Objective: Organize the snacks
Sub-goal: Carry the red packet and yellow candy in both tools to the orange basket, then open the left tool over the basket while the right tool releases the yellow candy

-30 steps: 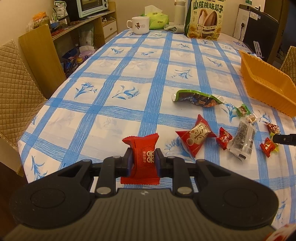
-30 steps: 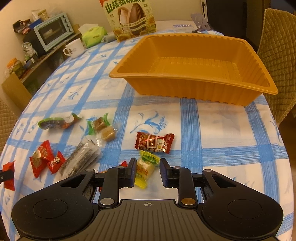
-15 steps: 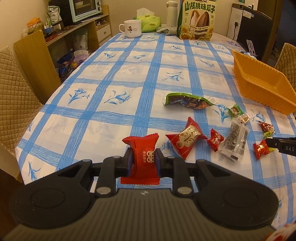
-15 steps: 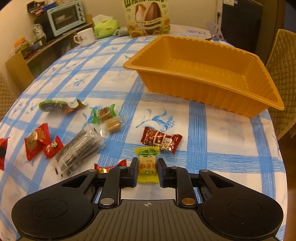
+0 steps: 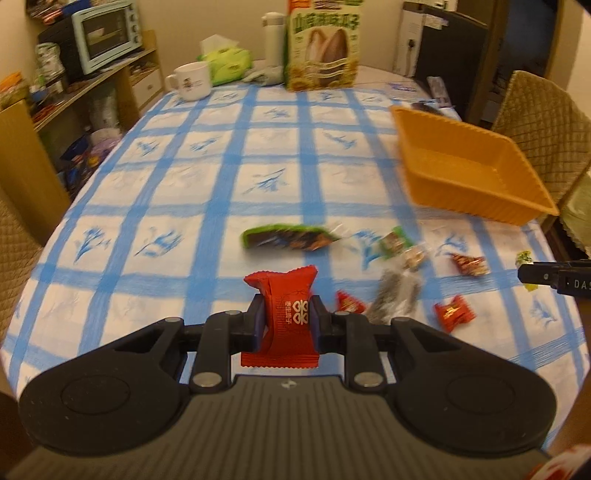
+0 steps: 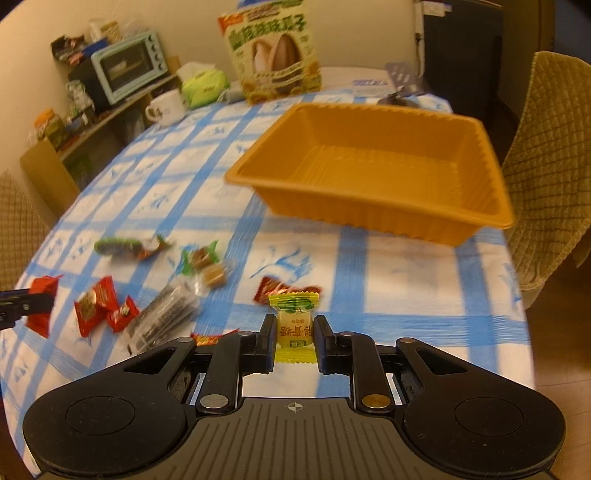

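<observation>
My left gripper (image 5: 286, 315) is shut on a red snack packet (image 5: 284, 314) and holds it above the table. My right gripper (image 6: 294, 330) is shut on a yellow-green wrapped candy (image 6: 294, 325), also lifted. An empty orange tray (image 6: 373, 214) stands ahead of the right gripper and shows at the right in the left wrist view (image 5: 476, 201). Loose snacks lie on the blue checked tablecloth (image 5: 221, 177): a green packet (image 5: 288, 238), a clear dark packet (image 5: 395, 297), small red candies (image 5: 454, 314) and a dark red candy (image 6: 286, 291).
A large sunflower-seed bag (image 5: 321, 48), a white mug (image 5: 190, 81), a green tissue pack (image 5: 225, 64) and a white bottle (image 5: 272, 38) stand at the table's far end. Quilted chairs (image 6: 550, 177) stand at the right and left. Shelves with a toaster oven (image 5: 107, 35) stand left.
My right gripper closed on the yellow-green candy and lifted it toward the tray. My left gripper, still holding the red packet, rose and swung right; both views are blurred by motion.
</observation>
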Tool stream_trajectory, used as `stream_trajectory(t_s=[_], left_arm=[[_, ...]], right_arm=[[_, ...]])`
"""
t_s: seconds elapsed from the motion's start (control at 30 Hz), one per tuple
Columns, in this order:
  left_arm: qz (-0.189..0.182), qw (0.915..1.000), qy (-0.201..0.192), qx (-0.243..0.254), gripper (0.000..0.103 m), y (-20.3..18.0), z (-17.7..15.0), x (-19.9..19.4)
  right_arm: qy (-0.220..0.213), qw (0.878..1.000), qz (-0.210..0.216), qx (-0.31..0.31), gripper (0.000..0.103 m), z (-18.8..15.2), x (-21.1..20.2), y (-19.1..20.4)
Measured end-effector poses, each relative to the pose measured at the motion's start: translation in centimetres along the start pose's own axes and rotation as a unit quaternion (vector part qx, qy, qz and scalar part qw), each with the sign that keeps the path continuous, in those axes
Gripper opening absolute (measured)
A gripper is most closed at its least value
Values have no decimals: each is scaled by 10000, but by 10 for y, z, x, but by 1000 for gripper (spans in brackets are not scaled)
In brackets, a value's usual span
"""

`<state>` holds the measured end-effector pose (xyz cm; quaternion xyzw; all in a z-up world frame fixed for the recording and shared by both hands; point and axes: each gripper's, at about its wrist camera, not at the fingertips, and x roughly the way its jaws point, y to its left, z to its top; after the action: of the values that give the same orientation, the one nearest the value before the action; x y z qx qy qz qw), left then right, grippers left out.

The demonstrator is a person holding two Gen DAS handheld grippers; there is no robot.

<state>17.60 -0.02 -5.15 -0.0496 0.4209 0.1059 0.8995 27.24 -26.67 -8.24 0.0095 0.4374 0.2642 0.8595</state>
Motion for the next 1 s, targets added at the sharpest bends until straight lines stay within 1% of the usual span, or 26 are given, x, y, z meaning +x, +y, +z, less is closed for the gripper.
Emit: stream_trajectory(t_s=[0.17, 0.33, 0.47, 0.63, 0.8, 1.0], left_arm=[[-454, 9984, -126, 307, 22, -34, 31, 10], [-842, 9941, -365, 586, 22, -73, 71, 24], [-1077, 9903, -501, 721, 22, -104, 102, 39], [-1338, 9856, -504, 899, 22, -141, 137, 66], [-1346, 9855, -379, 957, 22, -166, 156, 95], [-1256, 9877, -89, 931, 22, -186, 164, 128]], right_arm=[[-185, 9996, 0, 206, 21, 18, -19, -27], [-423, 9986, 76, 316, 21, 42, -31, -53], [-598, 9975, 141, 347, 21, 64, -32, -69], [-754, 9964, 234, 319, 21, 94, -24, -84], [-706, 9967, 262, 297, 21, 119, -3, -102], [-512, 9981, 206, 262, 21, 128, 21, -117]])
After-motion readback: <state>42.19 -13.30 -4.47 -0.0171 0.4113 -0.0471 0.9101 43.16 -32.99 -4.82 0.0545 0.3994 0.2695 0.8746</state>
